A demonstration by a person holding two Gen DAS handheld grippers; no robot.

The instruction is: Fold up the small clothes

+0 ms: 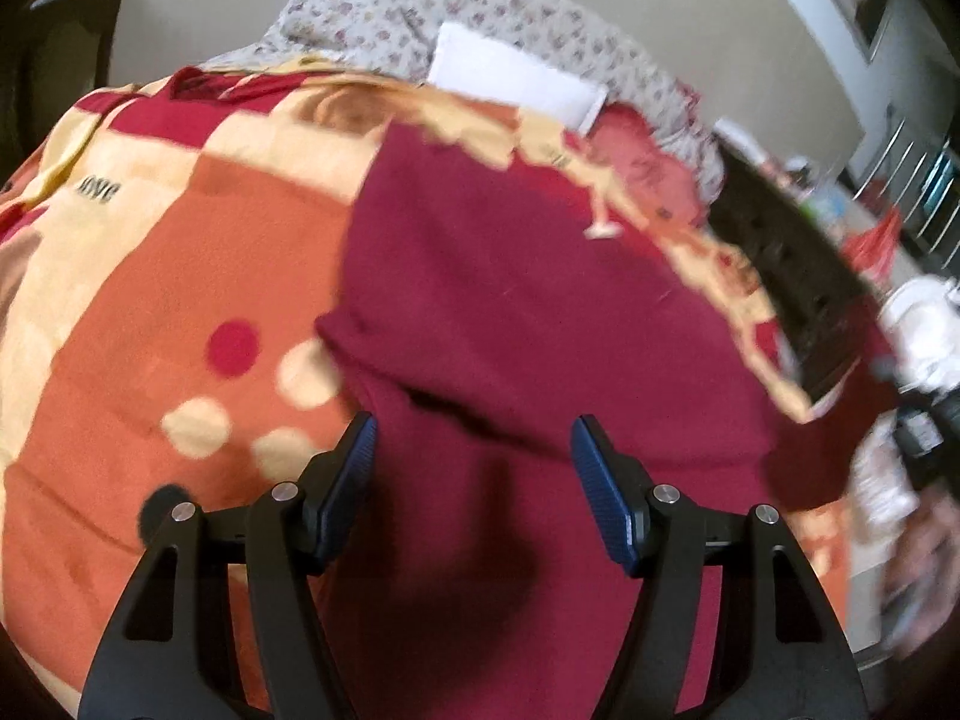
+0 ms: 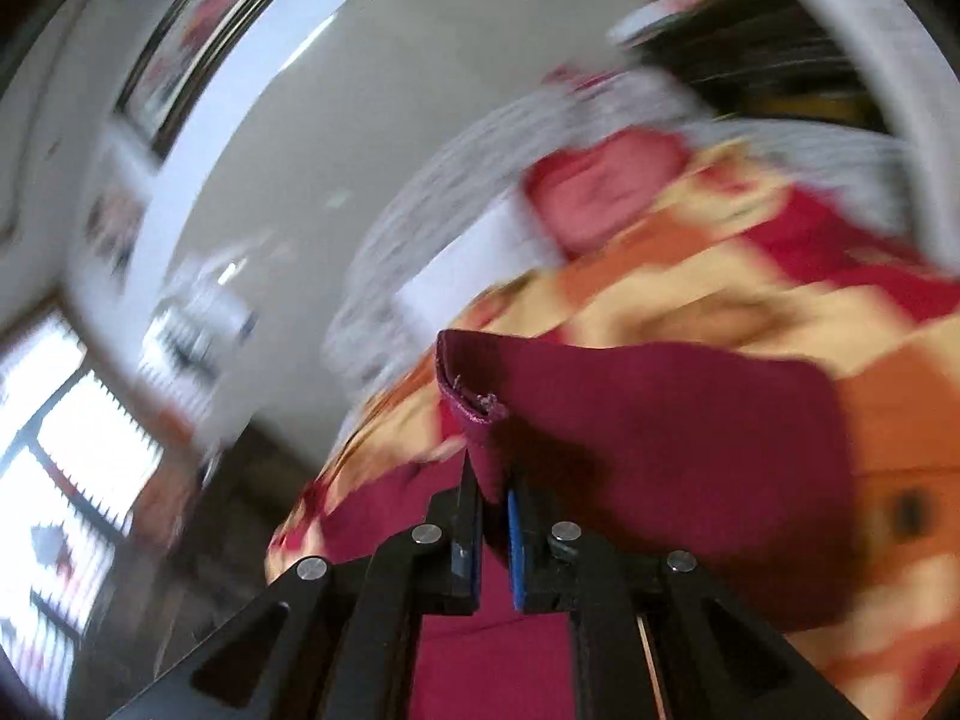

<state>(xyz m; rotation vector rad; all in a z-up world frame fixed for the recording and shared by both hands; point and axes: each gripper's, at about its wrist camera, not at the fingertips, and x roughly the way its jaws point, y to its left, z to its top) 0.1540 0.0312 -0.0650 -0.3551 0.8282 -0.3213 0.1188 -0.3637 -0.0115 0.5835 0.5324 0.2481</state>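
We pinch one edge of the dark red cloth (image 2: 630,396) tight in our right gripper (image 2: 493,501) to lift it over for a fold, while our left gripper (image 1: 474,462) hangs open above the rest, spread near the bed's (image 1: 138,276) right edge.

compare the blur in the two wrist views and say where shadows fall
Left wrist view: mild blur, strongest at the right edge; the open left gripper shadows the maroon knit garment. Right wrist view: heavy streaking across the room, only the right gripper, shut on the cloth's edge, stays sharp.
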